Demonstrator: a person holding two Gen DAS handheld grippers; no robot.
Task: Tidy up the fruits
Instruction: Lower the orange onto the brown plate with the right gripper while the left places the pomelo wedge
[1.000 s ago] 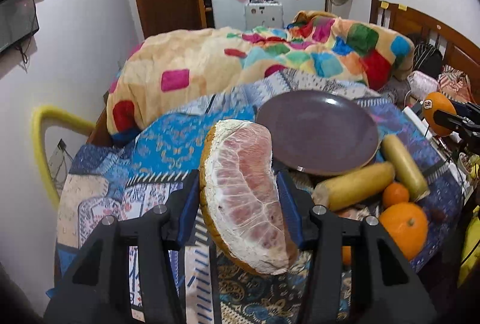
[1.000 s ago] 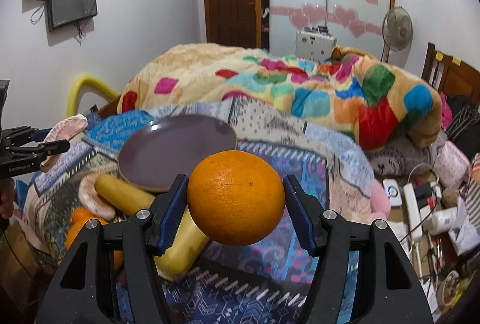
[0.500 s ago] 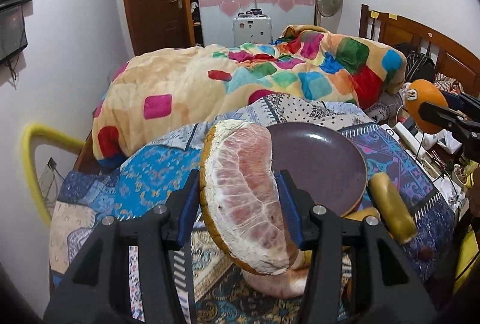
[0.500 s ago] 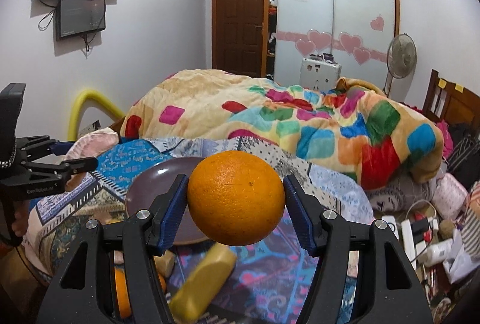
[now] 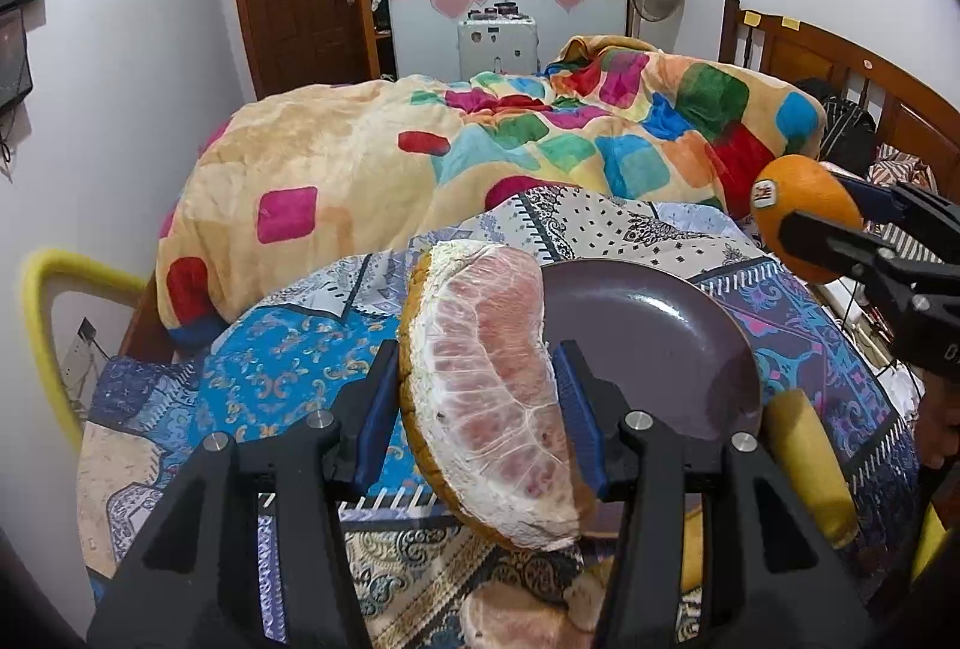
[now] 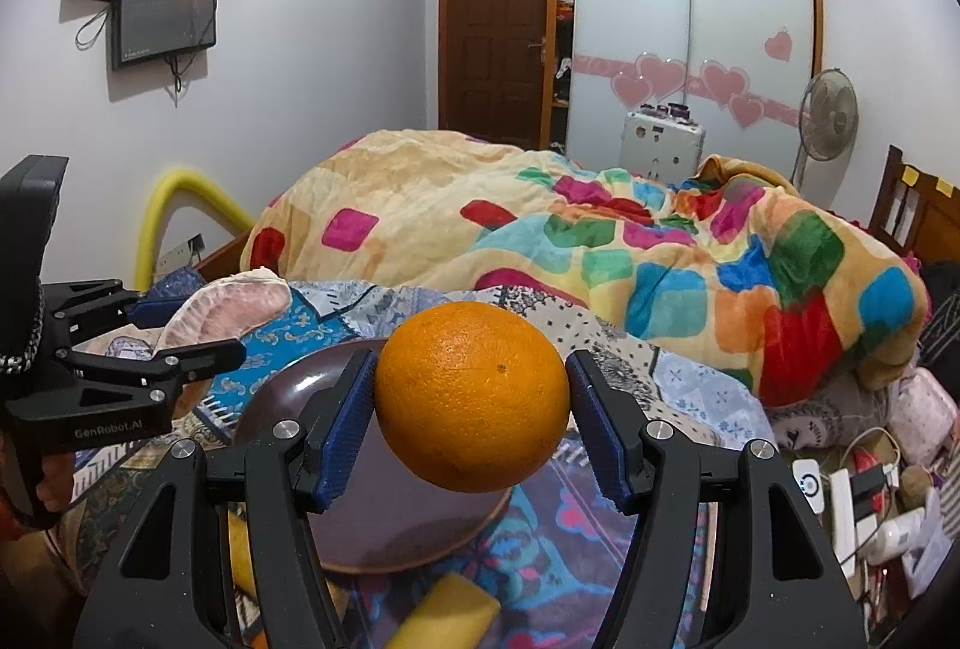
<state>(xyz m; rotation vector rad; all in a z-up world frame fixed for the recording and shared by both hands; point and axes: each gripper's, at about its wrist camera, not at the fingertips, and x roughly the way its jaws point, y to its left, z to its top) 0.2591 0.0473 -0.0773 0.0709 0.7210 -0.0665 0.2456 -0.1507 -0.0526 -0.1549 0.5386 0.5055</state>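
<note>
My left gripper (image 5: 477,409) is shut on a pomelo wedge (image 5: 492,403) with pink flesh and yellow rind, held above the near left edge of a dark purple plate (image 5: 654,349). My right gripper (image 6: 474,409) is shut on a round orange (image 6: 472,397), held above the same plate (image 6: 384,505). In the left wrist view the orange (image 5: 804,217) and right gripper show at the right, beyond the plate. In the right wrist view the left gripper and wedge (image 6: 228,307) show at the left.
Yellow banana-like fruits (image 5: 807,463) lie by the plate's near right rim, one also in the right wrist view (image 6: 447,613). Another pomelo piece (image 5: 516,613) lies below the left gripper. A patterned cloth (image 5: 288,373) covers the surface. A patchwork blanket (image 5: 480,150) is heaped behind.
Both grippers have risen with their fruit and tilted up; the plate and loose fruits sit lower in both views. The right gripper with the orange has come closer to the left.
</note>
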